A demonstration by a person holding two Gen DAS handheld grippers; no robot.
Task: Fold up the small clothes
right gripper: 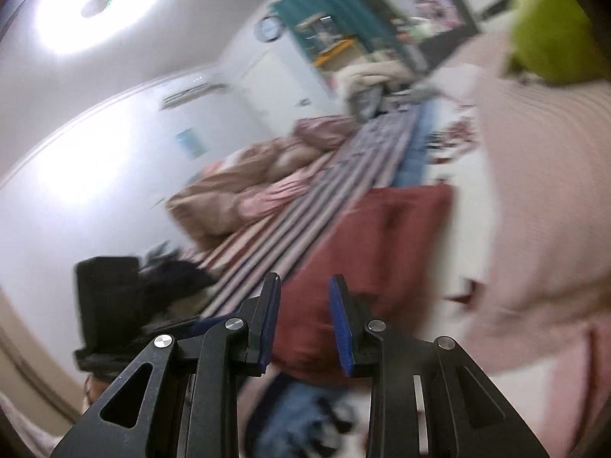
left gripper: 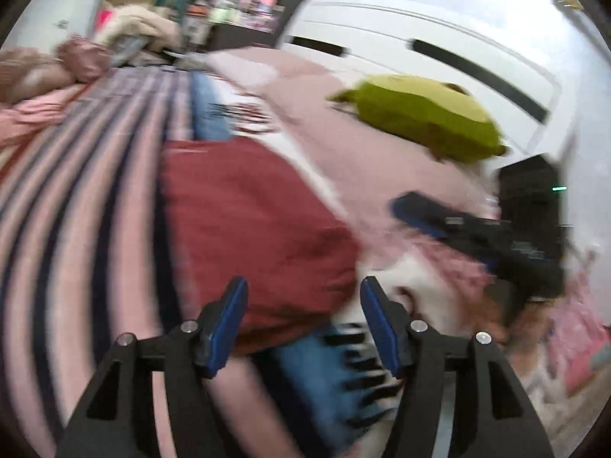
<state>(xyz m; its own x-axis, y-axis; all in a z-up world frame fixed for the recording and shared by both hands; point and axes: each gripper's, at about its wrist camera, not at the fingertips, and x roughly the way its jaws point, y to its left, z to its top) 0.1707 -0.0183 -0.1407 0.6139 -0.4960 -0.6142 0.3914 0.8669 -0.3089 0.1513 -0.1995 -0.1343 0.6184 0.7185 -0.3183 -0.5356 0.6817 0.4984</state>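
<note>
The red garment point(left gripper: 252, 225) lies folded on the striped bed cover point(left gripper: 76, 198), next to a pink pillow point(left gripper: 343, 145). The left tool point(left gripper: 301, 328) stands released, nothing between its pads. The right tool point(right gripper: 303, 328) is parted narrowly, also empty. Risk: both views are blurred, so a tool moving this fast close above the garment could snag a fold edge and undo the fold.

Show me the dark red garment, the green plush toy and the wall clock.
dark red garment point(left gripper: 244, 221), left wrist view, middle of the cloth.
green plush toy point(left gripper: 424, 114), left wrist view, its upper body.
wall clock point(right gripper: 270, 27), right wrist view, its face.
</note>
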